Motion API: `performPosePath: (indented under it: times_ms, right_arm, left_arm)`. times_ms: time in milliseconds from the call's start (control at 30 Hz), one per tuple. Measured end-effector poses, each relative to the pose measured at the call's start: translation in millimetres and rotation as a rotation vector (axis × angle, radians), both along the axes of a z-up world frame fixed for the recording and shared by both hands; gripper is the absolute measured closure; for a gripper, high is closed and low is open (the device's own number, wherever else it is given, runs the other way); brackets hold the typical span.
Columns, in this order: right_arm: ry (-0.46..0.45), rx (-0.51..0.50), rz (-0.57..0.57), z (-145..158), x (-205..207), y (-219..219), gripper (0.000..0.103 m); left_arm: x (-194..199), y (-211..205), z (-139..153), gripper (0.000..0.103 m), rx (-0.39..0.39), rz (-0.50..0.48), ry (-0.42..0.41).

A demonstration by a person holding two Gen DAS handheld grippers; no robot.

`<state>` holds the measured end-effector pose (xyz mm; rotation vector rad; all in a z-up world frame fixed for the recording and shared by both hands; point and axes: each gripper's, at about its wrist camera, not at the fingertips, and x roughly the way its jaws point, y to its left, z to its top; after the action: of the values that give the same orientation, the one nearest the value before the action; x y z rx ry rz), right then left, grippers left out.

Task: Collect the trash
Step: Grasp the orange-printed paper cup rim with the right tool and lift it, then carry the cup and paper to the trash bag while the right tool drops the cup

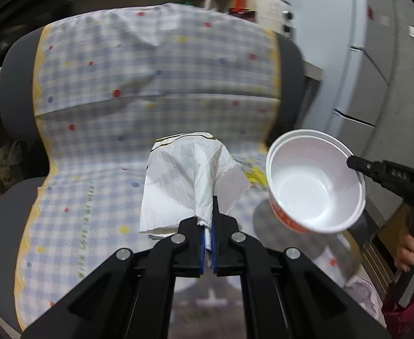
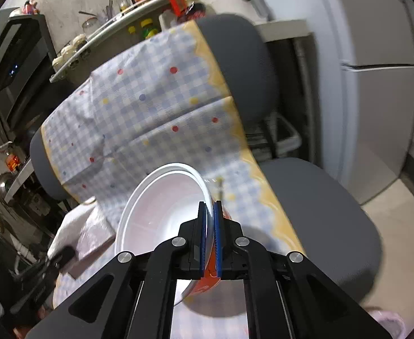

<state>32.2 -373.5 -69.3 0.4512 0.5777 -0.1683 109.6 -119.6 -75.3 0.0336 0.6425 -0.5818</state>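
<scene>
Left wrist view. The left gripper (image 1: 209, 227) has its jaws clenched on the gathered lower edge of a crumpled white paper wrapper (image 1: 188, 180), which fans out ahead of and above the fingertips. Beyond the wrapper lies a chair (image 1: 13, 93) with grey padding, draped in a blue-and-white checked cloth (image 1: 156, 65) with coloured dots and a yellow border. To the right of the jaws, and apart from them, a white disposable bowl (image 1: 315, 180) with an orange outer band is held tilted above the seat, its opening turned toward the camera. The right gripper (image 1: 351, 162) reaches in from the right edge and meets the bowl at its rim; a hand (image 1: 413, 243) grips the handle below.

Right wrist view. The right gripper (image 2: 213, 226) has its jaws grasping the bowl (image 2: 161, 212) by its wall, one blue pad inside the rim and one against the orange outside. The bowl's opening spreads to the left of the jaws. Ahead of the jaws is the checked cloth (image 2: 156, 107) over the chair (image 2: 241, 62); bare grey seat lies right of the jaws. A refrigerator (image 2: 376, 84) stands far right.
</scene>
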Motion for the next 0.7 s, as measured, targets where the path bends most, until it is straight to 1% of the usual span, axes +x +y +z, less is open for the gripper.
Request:
performPosePath:
  times_ms: [200,300,433,533,700]
  right_arm:
    - [0.006,0.005,-0.051,-8.8,-82.5,-2.3,0.097]
    - [0.000,0.013,-0.066,-9.6,-113.8,-3.7,0.097]
    - [-0.023,0.003,-0.088,-4.9,-149.3,-6.1,0.097]
    - [-0.021,0.014,-0.126,-3.9,-175.0,-15.7,0.097]
    - [0.024,0.004,-0.246,-7.4,-221.3,-41.8,0.097]
  left_arm:
    - [-53.3,-18.6,1.7,0.102,-0.005,-0.086,-0.025]
    - [-76.7,-27.1,5.1,0.102,-0.003,-0.121,-0.038]
    - [-107.4,-40.3,13.1,0.102,0.011,-0.190,-0.077]
    - [-122.5,-53.7,16.6,0.102,0.011,-0.239,-0.098]
    - [-133.0,-83.2,14.5,0.102,-0.006,-0.322,-0.084]
